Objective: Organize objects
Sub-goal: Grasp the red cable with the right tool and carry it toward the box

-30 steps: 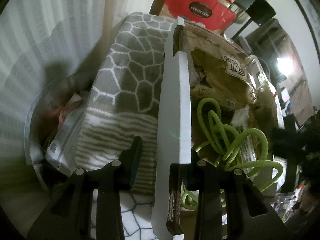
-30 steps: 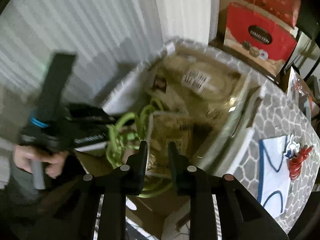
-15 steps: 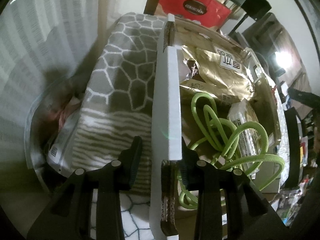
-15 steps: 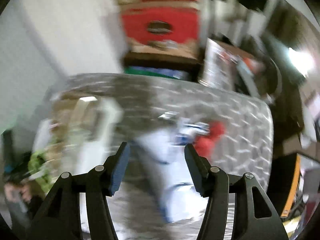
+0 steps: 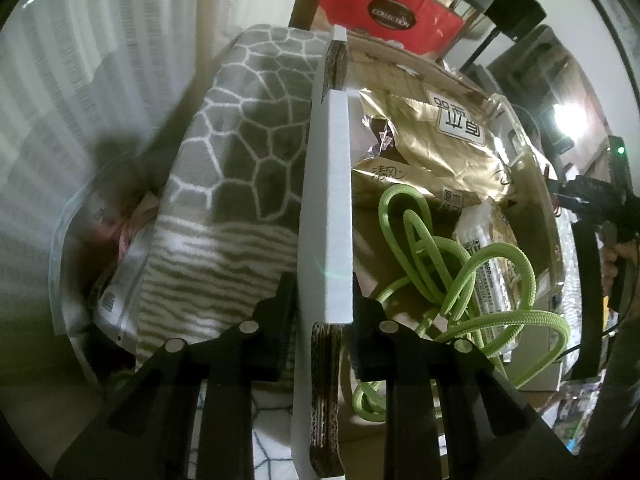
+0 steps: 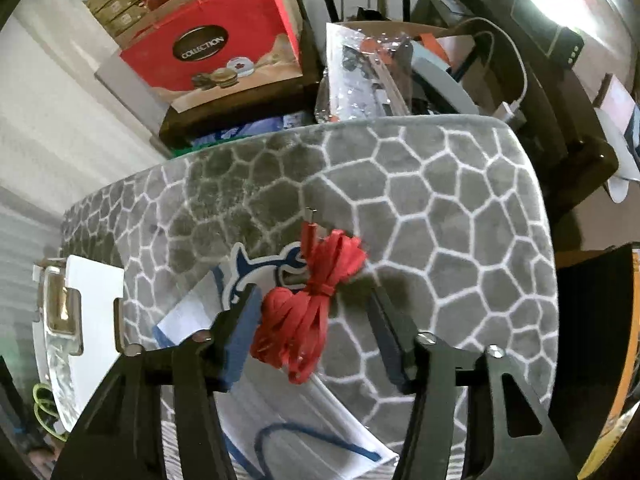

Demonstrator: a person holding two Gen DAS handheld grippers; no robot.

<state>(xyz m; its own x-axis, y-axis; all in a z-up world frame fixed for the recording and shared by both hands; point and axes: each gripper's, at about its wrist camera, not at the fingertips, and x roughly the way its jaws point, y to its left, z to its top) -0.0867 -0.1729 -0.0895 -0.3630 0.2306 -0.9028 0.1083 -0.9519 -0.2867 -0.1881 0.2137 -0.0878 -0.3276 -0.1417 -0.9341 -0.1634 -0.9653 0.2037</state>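
Observation:
My left gripper is shut on the white-faced cardboard box flap and holds it upright. Inside the box lie a coiled green rope and gold tissue packs. In the right wrist view my right gripper is open, its jaws on either side of a bundled red cable. The cable rests on a white and blue paper bag on the grey honeycomb mat. The right gripper also shows at the right edge of the left wrist view.
A red gift box stands behind the mat. A clear plastic bag of parts and a white charger cable lie at the back. The box edge is at the left. A clear bin sits left of the cardboard box.
My right gripper swung away from the box over to the mat, opened wide, and now straddles the red cable. My left gripper closed onto the box flap.

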